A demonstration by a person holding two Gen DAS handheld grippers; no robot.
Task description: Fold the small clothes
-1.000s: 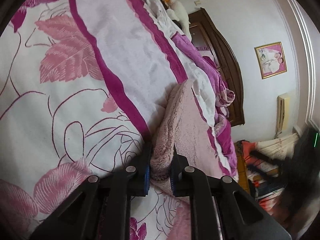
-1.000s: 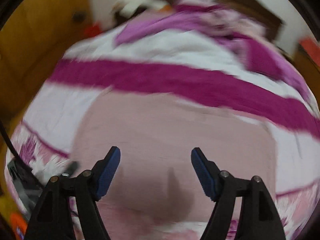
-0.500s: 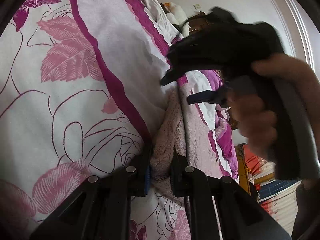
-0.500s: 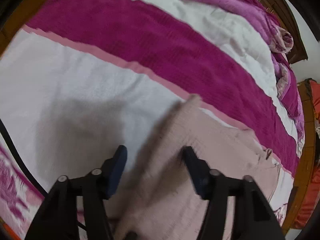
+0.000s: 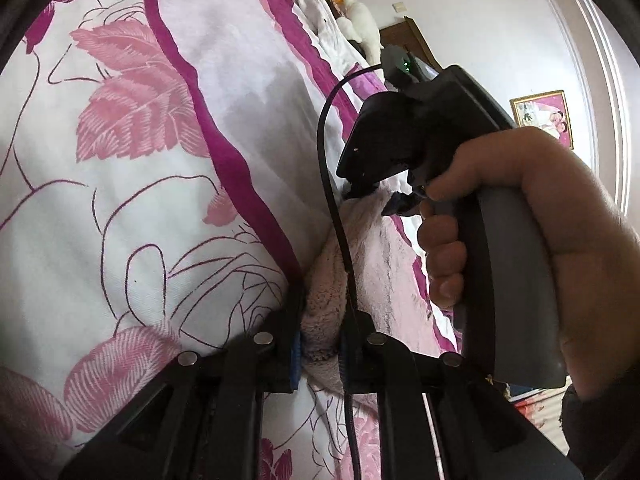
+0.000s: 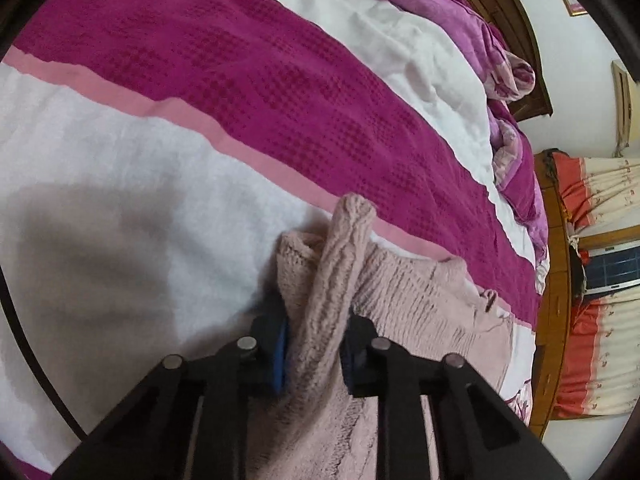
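A fuzzy pale pink garment [image 6: 404,304] lies on a bed with a white, pink and magenta floral cover [image 6: 120,168]. My right gripper [image 6: 314,346] is shut on a raised fold of the pink garment, which stands up between its blue pads. My left gripper [image 5: 320,354] is shut on another edge of the same garment [image 5: 328,300]. In the left wrist view the right gripper [image 5: 380,196] shows from the side, held by a hand [image 5: 560,248], its tips on the far end of the garment.
The bed cover [image 5: 120,200] fills most of both views. A crumpled purple quilt [image 6: 508,92] and a dark wooden headboard [image 6: 516,20] lie at the far end. A black cable [image 5: 332,200] hangs across the left wrist view. Orange curtains [image 6: 592,360] hang beyond the bed's edge.
My right gripper has come down onto the garment and shut on a fold of it; it was open before. My left gripper has kept its hold.
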